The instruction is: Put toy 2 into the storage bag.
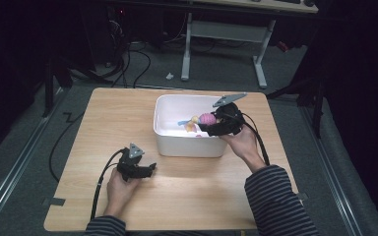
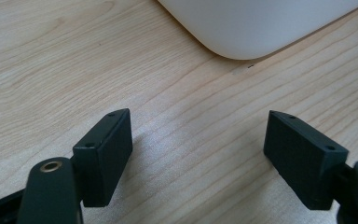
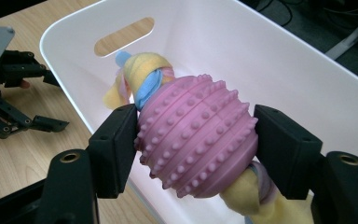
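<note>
Right gripper (image 3: 196,140) fingers clamped on the pink knobbly ball (image 3: 196,135) over the white tub (image 3: 279,56); rope tail may snag the rim; left gripper (image 2: 198,154) fingers apart on the counter (image 2: 51,56).

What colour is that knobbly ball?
Pink; the knobbly ball shows best in the right gripper view.
</note>
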Tool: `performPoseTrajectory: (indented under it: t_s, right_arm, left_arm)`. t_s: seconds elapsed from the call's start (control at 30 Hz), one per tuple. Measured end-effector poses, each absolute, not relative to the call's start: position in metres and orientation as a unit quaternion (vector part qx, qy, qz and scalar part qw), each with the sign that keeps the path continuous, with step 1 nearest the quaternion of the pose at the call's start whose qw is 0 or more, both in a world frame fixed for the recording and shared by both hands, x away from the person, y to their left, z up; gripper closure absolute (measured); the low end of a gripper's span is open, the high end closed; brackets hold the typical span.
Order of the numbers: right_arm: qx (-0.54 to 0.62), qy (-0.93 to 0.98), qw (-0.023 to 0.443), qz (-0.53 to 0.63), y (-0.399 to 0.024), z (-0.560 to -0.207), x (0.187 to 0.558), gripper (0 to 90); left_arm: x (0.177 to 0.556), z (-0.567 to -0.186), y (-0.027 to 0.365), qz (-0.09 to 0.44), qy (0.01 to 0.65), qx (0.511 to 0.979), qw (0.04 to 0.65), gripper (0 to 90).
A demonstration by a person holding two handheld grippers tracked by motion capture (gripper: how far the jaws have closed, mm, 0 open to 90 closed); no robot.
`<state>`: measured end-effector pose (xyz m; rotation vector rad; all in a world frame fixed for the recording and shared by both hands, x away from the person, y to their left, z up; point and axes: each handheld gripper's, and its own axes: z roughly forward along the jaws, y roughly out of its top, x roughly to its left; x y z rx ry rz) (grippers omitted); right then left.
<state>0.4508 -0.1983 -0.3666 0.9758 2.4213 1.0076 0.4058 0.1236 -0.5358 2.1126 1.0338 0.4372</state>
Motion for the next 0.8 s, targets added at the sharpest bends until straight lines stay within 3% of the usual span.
performPoseTrajectory:
  t_s: [0.8]
  right_arm:
    - [0.334,0.870,0.140,0.333,-0.188,-0.382,0.455,32.8]
  left_arm:
    - [0.406,-0.536,0.124,0.170,0.403,0.821,0.367,24.1]
